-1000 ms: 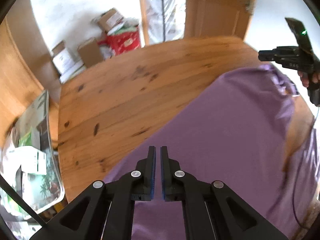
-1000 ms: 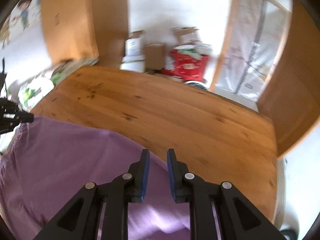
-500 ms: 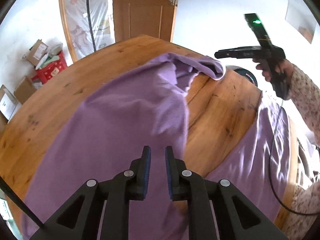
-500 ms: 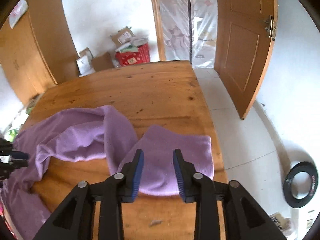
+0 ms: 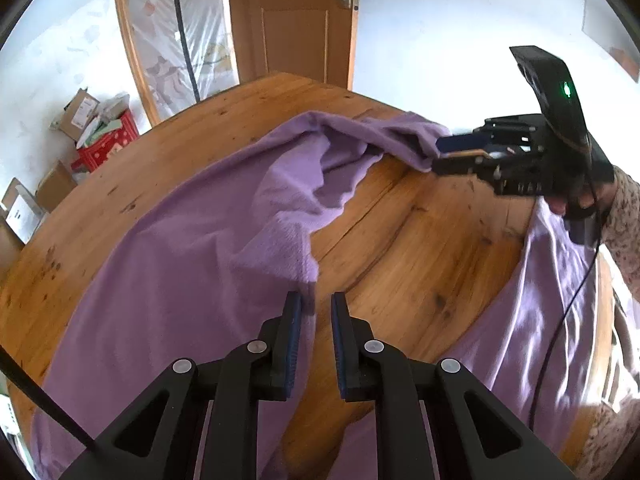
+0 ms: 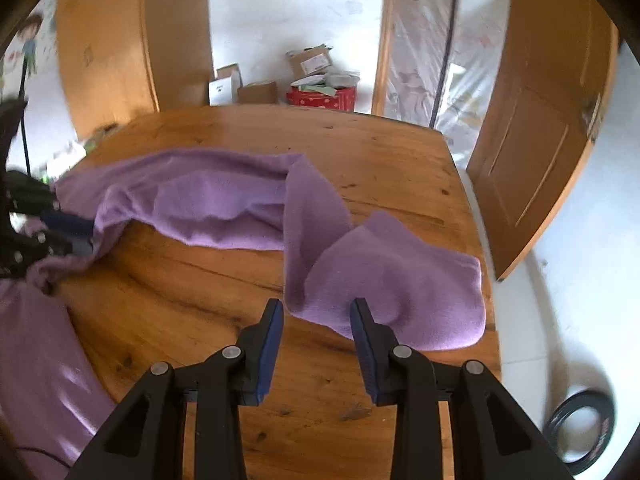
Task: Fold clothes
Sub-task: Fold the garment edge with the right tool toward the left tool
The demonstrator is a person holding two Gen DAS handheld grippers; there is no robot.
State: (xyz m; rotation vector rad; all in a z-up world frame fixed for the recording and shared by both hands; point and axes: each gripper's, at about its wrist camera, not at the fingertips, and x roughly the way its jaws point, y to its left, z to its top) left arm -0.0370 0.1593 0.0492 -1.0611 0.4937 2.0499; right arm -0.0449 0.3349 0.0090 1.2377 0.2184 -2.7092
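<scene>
A purple garment (image 5: 192, 264) lies spread and rumpled over the wooden table (image 5: 420, 256). In the left wrist view my left gripper (image 5: 317, 300) hovers over the garment's inner edge, its jaws a little apart with nothing pressed between them. One sleeve (image 6: 400, 280) lies folded near the table's right edge. My right gripper (image 6: 317, 308) stands open just above that sleeve's near hem, not gripping it. The left view shows the right gripper (image 5: 438, 154) at the sleeve's end, held by a hand (image 5: 576, 200). At the right view's left edge is the left gripper (image 6: 82, 234), beside the cloth.
The table's right edge (image 6: 492, 320) drops to a white floor with a black ring (image 6: 580, 432). Cardboard boxes (image 6: 256, 88) and a red box (image 6: 324, 98) stand beyond the far edge. A wooden door (image 6: 540, 148) is at the right. A cable (image 5: 560, 328) trails over the cloth.
Both grippers swung across the table toward the sleeve side. The left jaws went from shut to slightly apart, and the right jaws spread wider. The right gripper came down close to the sleeve.
</scene>
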